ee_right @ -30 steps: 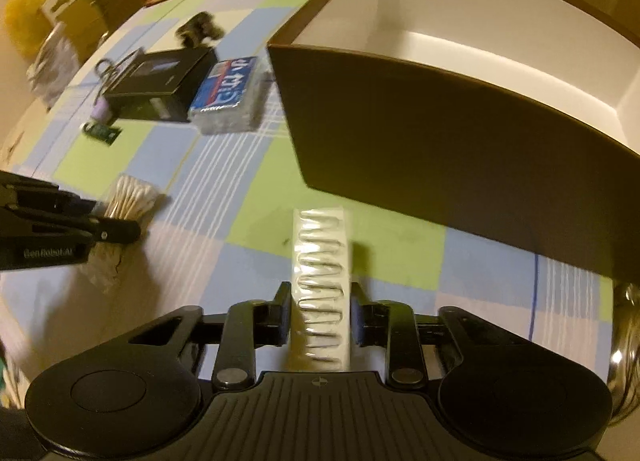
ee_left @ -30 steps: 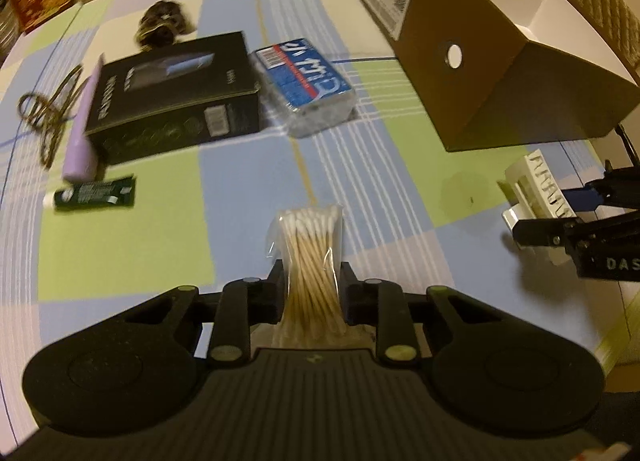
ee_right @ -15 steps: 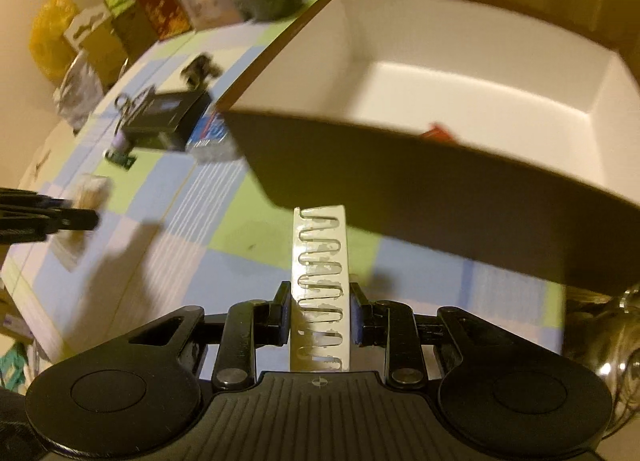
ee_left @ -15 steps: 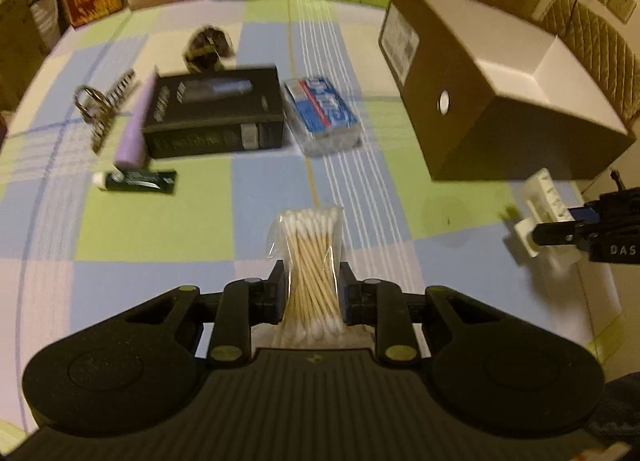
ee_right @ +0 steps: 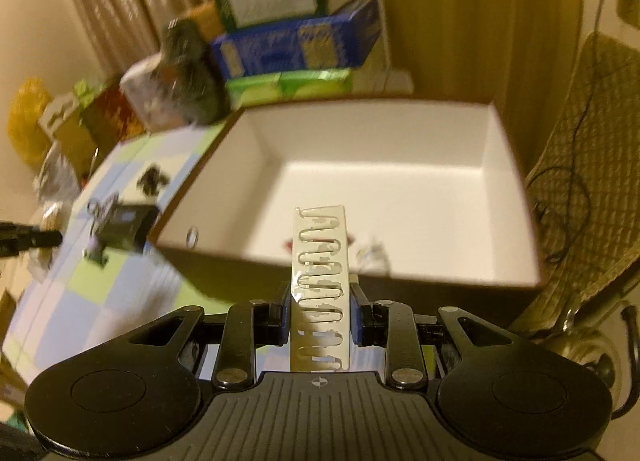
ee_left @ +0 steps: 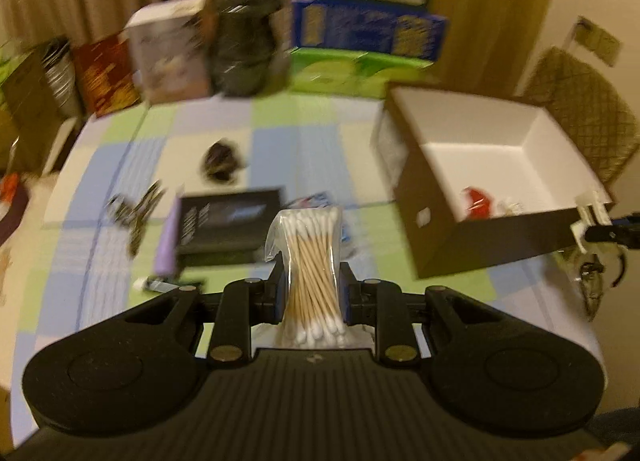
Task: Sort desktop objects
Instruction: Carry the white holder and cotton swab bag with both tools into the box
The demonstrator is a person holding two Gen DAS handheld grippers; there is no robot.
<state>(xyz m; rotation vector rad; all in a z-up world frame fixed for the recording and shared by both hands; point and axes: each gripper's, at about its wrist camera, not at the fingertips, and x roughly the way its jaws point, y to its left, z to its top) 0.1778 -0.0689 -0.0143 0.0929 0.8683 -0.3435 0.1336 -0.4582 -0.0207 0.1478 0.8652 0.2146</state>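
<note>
left hand-held gripper (ee_left: 312, 285) tight on cotton swab bag (ee_left: 308, 261), right hand-held gripper (ee_right: 320, 301) on clip card (ee_right: 322, 285) over brown box (ee_right: 384, 189)

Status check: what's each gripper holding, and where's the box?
Left gripper shut on cotton swab bag. Right gripper shut on paper clip card, at open box near wall. Red item already inside. Nothing blocking.
</note>
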